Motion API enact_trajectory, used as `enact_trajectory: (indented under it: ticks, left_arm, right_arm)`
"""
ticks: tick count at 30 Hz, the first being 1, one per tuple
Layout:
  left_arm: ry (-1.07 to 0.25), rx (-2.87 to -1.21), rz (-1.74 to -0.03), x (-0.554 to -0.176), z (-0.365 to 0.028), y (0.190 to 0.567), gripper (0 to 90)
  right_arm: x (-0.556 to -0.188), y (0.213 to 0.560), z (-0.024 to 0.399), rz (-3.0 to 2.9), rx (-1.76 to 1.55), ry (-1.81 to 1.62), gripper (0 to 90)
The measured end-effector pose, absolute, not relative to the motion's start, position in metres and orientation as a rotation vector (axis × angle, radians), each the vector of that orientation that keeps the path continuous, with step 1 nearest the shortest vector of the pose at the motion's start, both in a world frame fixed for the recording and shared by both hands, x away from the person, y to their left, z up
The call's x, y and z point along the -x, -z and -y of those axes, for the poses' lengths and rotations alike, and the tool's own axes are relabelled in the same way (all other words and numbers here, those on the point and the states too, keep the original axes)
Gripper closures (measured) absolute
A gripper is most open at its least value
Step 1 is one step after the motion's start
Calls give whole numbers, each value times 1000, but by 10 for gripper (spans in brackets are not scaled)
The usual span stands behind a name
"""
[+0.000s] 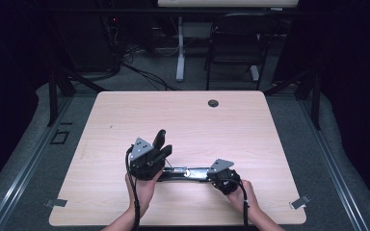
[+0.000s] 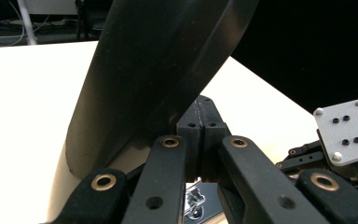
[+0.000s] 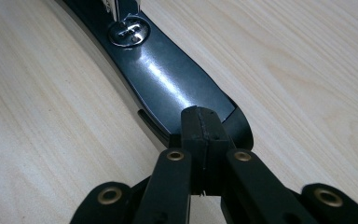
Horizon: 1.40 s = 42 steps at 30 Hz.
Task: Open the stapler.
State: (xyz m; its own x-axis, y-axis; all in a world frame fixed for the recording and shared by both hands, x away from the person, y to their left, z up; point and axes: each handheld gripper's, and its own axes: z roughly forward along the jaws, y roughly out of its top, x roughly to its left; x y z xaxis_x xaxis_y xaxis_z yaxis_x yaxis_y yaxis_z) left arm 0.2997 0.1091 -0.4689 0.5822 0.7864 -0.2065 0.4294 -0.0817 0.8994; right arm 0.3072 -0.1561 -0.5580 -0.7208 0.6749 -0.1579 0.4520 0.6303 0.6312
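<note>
A long black stapler (image 1: 188,173) lies near the table's front edge, its upper arm (image 1: 160,138) swung up at the left end. In the left gripper view that arm (image 2: 158,70) rises steeply just beyond my left gripper (image 2: 201,135), whose pads meet with nothing between them. My left gripper (image 1: 167,150) points up and right beside the arm. My right gripper (image 1: 210,174) points left at the stapler's other end. In the right gripper view its shut tips (image 3: 203,128) rest over the end of the glossy black base (image 3: 168,79), near the round metal anvil (image 3: 129,31).
The light wooden table (image 1: 197,120) has a cable hole (image 1: 213,103) at the back. Grey tape tabs (image 1: 57,202) mark its front corners. A black chair (image 1: 236,43) and a desk leg (image 1: 180,53) stand on the floor beyond.
</note>
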Motion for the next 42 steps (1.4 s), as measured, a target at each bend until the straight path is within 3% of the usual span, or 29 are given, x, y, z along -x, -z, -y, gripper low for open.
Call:
enact_trajectory:
  ticks: [33,42]
  left_arm:
    - [-477,-1725,-991,-295,-122,467,900]
    - [-526,-1676,-1052,-298,-135,465,900]
  right_arm:
    - [-316,554,158,-2535,-925,-804,900]
    - [-316,553,156,-2543,-923,-781,900]
